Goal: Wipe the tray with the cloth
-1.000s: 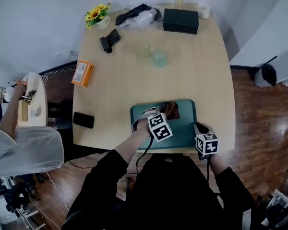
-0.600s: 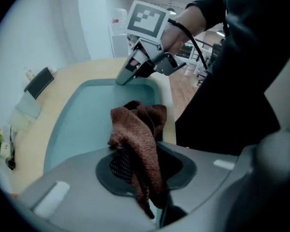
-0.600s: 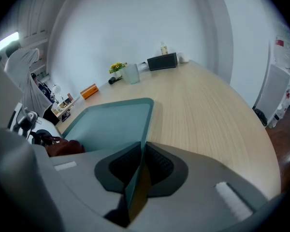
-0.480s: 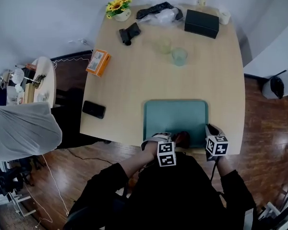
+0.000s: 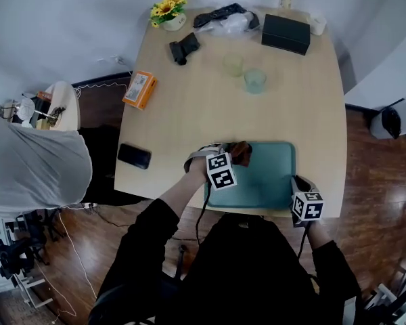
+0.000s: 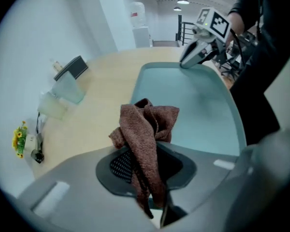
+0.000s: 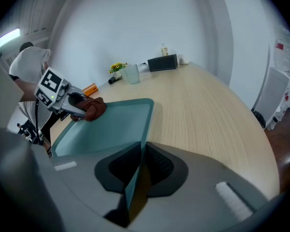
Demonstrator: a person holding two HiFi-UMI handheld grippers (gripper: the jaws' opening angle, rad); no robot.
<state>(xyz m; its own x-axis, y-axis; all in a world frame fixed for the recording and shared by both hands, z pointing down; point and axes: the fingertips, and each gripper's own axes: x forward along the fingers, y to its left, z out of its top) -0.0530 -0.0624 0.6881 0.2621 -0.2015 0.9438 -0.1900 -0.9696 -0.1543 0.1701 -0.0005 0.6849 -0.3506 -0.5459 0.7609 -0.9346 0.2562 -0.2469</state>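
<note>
A teal tray [image 5: 265, 178] lies at the near edge of the wooden table [image 5: 189, 120]. My left gripper [image 5: 234, 158] is shut on a bunched brown cloth [image 5: 241, 152], which rests at the tray's far left corner. In the left gripper view the cloth [image 6: 147, 129] hangs folded between the jaws of that gripper [image 6: 146, 167], over the tray [image 6: 198, 105]. My right gripper [image 5: 295, 185] is shut on the tray's rim at its near right corner. The right gripper view shows the rim [image 7: 135, 178] pinched edge-on between the pads.
Two glasses [image 5: 255, 80] stand mid-table, with a black box [image 5: 285, 32], a flower pot [image 5: 168, 11] and black items [image 5: 183, 47] at the far end. An orange box [image 5: 139, 89] and a phone [image 5: 134, 156] lie at the left edge. A person in grey [image 5: 34, 168] stands left.
My left gripper carried the cloth from the tray's far left down to its near edge, then back up to the far left corner. The right gripper stayed on the rim.
</note>
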